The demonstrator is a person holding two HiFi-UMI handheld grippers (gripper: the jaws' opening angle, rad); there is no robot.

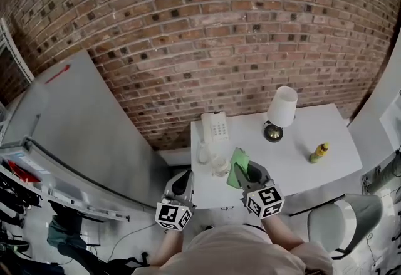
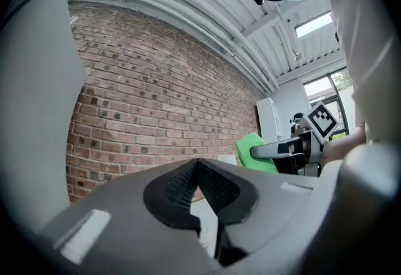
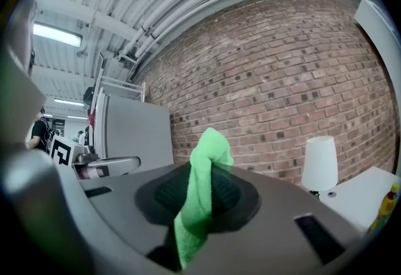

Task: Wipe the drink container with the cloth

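Green cloth point(image 1: 237, 167) pinched in right gripper point(image 1: 249, 171); left gripper point(image 1: 183, 182) pressed together, empty
The drink container point(image 1: 319, 153), seemingly upright, stands well right of the cloth

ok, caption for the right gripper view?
Right gripper, jaws shut on the green cloth; brick wall and white lamp behind.

Hidden, cropped and too small to tell

The lower end of the cloth point(image 3: 210, 148) vanishes between the closed pads of the right gripper point(image 3: 200, 187), and in the head view that gripper covers part of it. The bottle point(image 3: 390, 205) is cut by the right gripper view's edge, its label unreadable. Pale things point(image 1: 213, 161) at the near edge of the table point(image 1: 301, 170) are too small to identify. The fridge point(image 1: 69, 129) and the person point(image 1: 238, 252) run off the head view's edges.
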